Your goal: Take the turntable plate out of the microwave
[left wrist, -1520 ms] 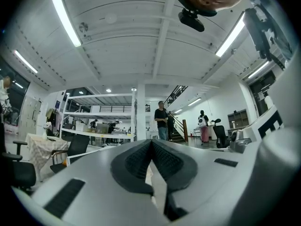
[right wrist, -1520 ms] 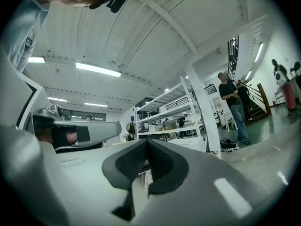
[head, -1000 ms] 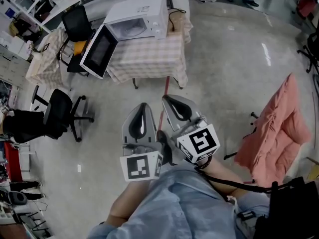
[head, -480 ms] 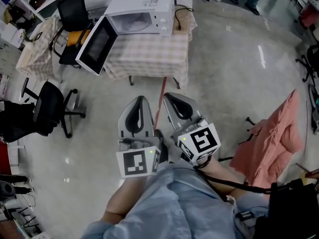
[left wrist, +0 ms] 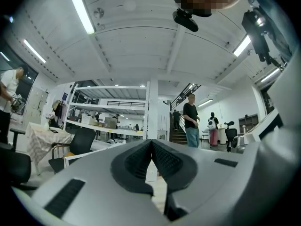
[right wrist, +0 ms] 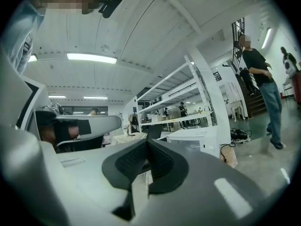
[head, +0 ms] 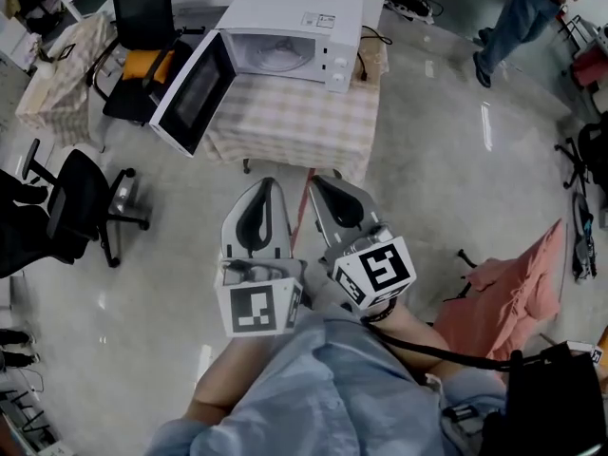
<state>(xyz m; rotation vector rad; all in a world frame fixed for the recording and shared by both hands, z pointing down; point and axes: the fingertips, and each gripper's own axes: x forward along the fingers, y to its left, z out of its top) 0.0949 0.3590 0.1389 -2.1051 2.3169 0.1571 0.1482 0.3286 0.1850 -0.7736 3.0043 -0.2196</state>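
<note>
The white microwave (head: 285, 12) stands on a table with a checked cloth (head: 304, 112), a stretch of floor ahead of me. Its door (head: 193, 91) hangs open to the left. Inside, the pale glass turntable plate (head: 282, 58) shows in the cavity. My left gripper (head: 269, 182) and right gripper (head: 314, 181) are held side by side, pointing level toward the table, both shut and empty. In the left gripper view the left gripper (left wrist: 151, 141) has its pads pressed together. In the right gripper view the right gripper (right wrist: 147, 141) is shut too, with the microwave (right wrist: 197, 142) beyond it.
Two black office chairs (head: 71, 207) (head: 142, 27) stand left of the table, one with an orange cushion. A second cloth-covered table (head: 57, 74) is at far left. A pink cloth (head: 513, 293) lies over something at right. A person (head: 527, 8) walks at top right.
The table and microwave have come closer and shifted right in the head view. Both grippers stay shut, side by side. The pink cloth has slid toward the lower right.
</note>
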